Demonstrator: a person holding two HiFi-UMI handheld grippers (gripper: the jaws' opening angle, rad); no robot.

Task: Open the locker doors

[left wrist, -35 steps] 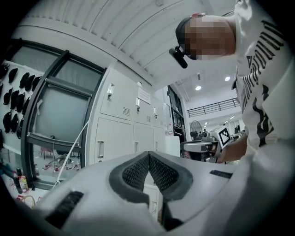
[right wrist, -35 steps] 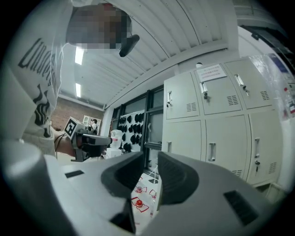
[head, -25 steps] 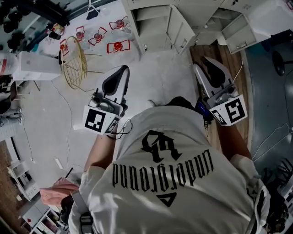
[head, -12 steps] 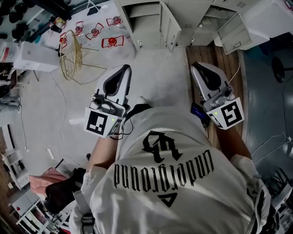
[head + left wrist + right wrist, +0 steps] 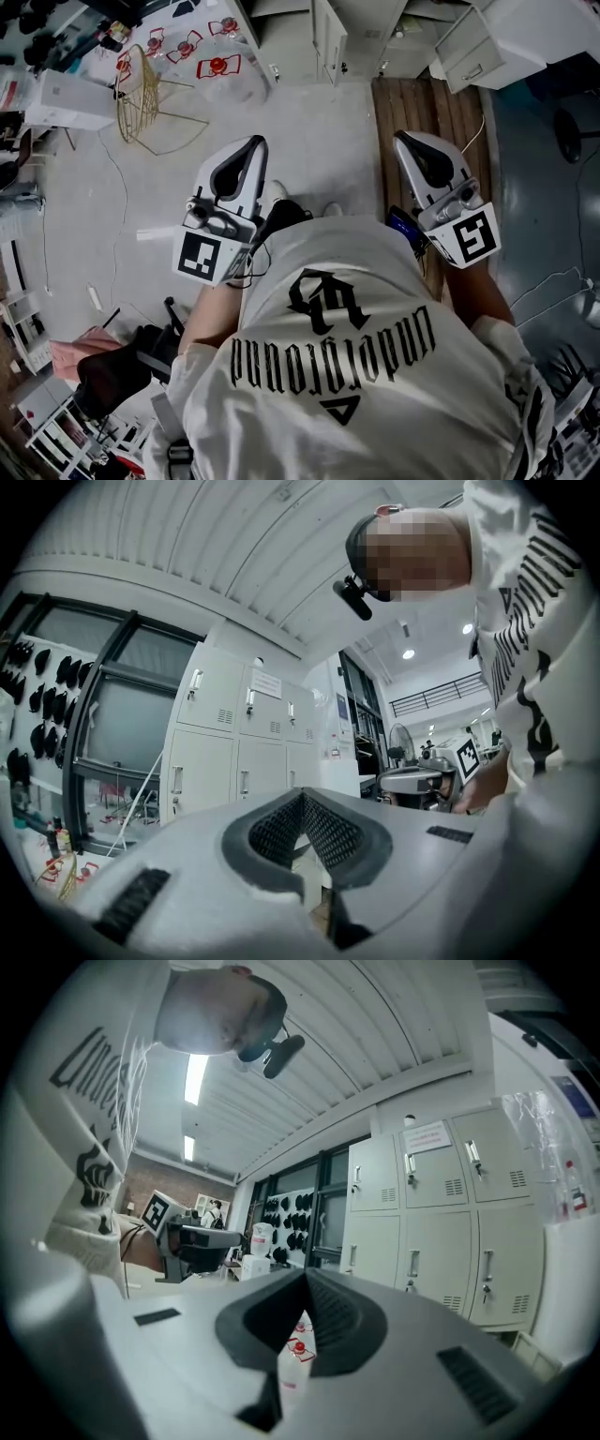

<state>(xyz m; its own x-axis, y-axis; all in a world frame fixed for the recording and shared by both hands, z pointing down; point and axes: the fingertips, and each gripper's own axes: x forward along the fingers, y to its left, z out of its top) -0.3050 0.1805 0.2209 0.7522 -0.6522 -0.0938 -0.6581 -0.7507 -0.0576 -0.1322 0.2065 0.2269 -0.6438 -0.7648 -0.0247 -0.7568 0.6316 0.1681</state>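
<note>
White cotton shirt [image 5: 356,375] with black print fills the near part of the head view. Both forearms reach forward from it.

Left gripper [image 5: 255,141]: held level, pointing ahead toward the lockers [image 5: 225,761], with its marker cube [image 5: 202,253] at the rear. In its own view the jaw tips are pressed together with nothing between them.

Right gripper [image 5: 401,139]: also level and roughly parallel to the left one, above a strip of wooden flooring [image 5: 427,103]. Its jaws have just been closing and now meet at the tips, with nothing between them.

Both grippers are well apart from the lockers and touch nothing.

Middle distance: pale concrete floor [image 5: 319,131]. A gold wire stool [image 5: 141,94] stands off to the left, with red-framed items [image 5: 217,66] beyond it.

Far: the pale grey lockers stand in a bank straight ahead, their fronts facing the grippers. In both gripper views the doors are tall, long axis upright, each with an upright handle, and they sit flush and closed in two tiers. At the top edge of the head view one door [image 5: 328,42] stands swung out from the bank toward the person.
</note>
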